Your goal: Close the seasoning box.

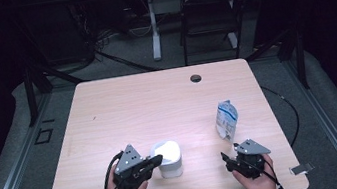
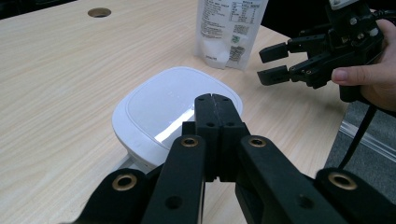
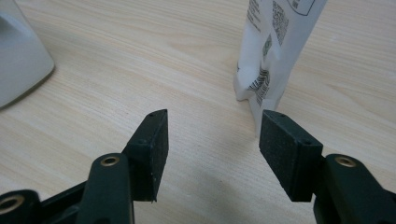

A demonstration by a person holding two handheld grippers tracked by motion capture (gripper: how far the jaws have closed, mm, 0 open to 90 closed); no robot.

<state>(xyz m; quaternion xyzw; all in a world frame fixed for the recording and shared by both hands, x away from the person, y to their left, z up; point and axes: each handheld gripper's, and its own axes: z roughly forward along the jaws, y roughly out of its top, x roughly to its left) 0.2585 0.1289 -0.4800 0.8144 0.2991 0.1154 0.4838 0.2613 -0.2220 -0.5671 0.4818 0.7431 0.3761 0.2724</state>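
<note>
A white lidded box [image 1: 168, 158] stands near the table's front, also seen as the white lidded box [image 2: 175, 112] and the box's edge [image 3: 18, 60]. My left gripper [image 1: 156, 161] hovers at its left side, its jaws pressed together, nothing between them; its tips [image 2: 215, 100] sit just over the lid. A white and blue pouch [image 1: 225, 119] stands upright to the right, seen too as the pouch [image 2: 231, 30] and the pouch [image 3: 273, 51]. My right gripper [image 1: 226, 158] sits below it, jaws apart and empty [image 3: 212, 128]; the same gripper [image 2: 273, 63] shows far off.
The light wooden table [image 1: 148, 107] has a round cable hole [image 1: 196, 77] near its far edge. Behind it stand a dark chair [image 1: 207, 13] and a white desk leg [image 1: 153, 26]. Cables trail from both grippers off the front edge.
</note>
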